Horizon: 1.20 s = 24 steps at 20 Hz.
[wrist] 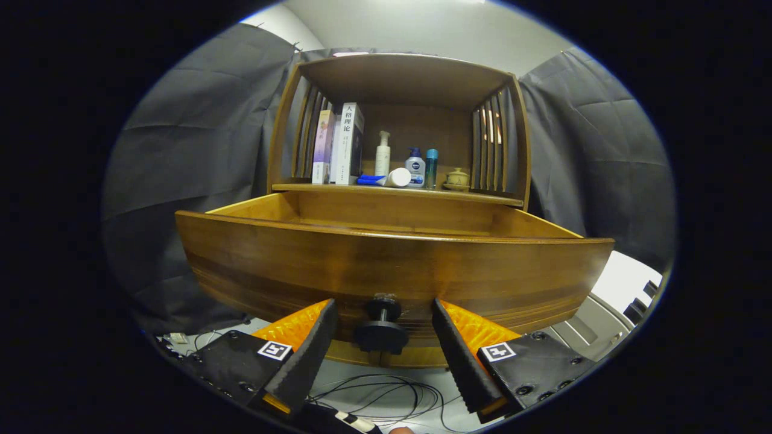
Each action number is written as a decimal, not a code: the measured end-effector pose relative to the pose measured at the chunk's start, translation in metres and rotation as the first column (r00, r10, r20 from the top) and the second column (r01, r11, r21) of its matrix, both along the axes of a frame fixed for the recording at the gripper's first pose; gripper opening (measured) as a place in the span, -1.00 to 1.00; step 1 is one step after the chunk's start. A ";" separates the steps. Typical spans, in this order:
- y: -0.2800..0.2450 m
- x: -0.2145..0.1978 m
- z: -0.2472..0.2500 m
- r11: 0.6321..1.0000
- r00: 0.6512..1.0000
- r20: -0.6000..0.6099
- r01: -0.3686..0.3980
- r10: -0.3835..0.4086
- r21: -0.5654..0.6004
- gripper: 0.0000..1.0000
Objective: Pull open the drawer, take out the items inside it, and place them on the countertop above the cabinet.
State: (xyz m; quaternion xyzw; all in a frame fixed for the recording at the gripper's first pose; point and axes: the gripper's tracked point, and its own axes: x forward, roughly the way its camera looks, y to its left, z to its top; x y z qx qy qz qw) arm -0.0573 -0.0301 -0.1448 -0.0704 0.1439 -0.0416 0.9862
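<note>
wooden cabinet [399,72] with an open shelf above and its drawer [392,271] pulled out toward the gripper [383,313]; the drawer's inside is hidden behind its front panel. on the countertop [398,190] over the drawer stand two books [341,144], then a pump bottle [382,154], a dark-capped bottle [415,166], a teal bottle [431,167], a lying tube [386,178] and a small lidded pot [456,179]. the jaws stand wide, either side of the dark drawer knob [381,328], touching nothing. cables [386,392] lie below.
</note>
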 end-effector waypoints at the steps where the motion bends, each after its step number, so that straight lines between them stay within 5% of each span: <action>1: 0.002 0.001 0.000 1.000 1.000 -0.004 -0.003 0.003 -0.012 0.96; 24: 0.010 0.024 -0.006 0.999 1.000 -0.016 0.018 -0.018 0.041 0.95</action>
